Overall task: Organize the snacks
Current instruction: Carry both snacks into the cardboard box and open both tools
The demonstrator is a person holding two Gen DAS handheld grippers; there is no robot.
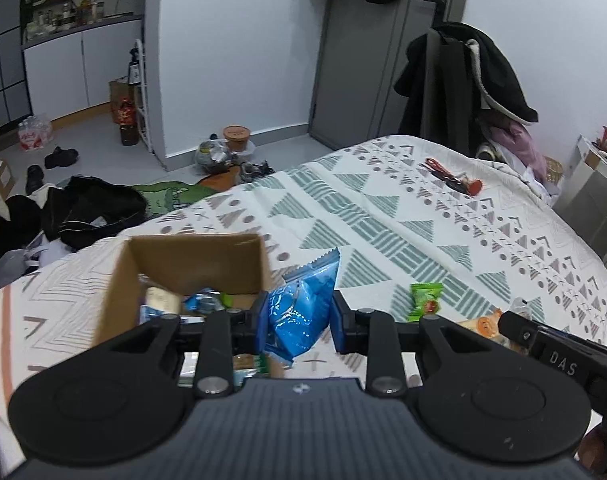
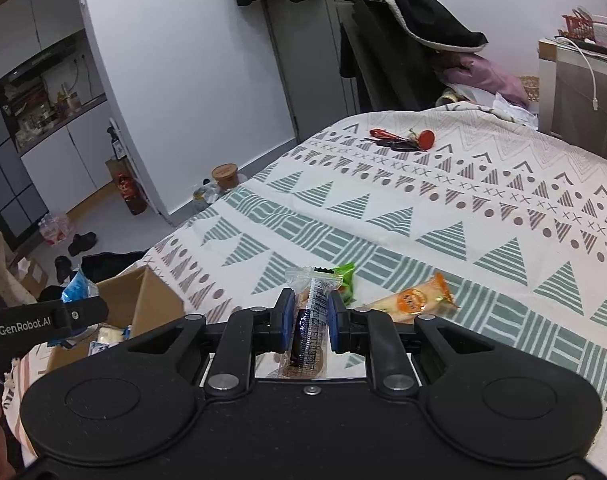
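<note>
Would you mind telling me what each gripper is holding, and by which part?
The left gripper grips a blue snack packet across its middle. The right gripper pinches a clear-wrapped brown snack around its middle.

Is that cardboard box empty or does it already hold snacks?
Partly filled: the open cardboard box shows several wrapped snacks inside.

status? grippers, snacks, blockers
Left gripper shut on blue packet by the box. Right gripper shut on clear-wrapped snack. Green and orange packets loose on bed. No blockers seen.
</note>
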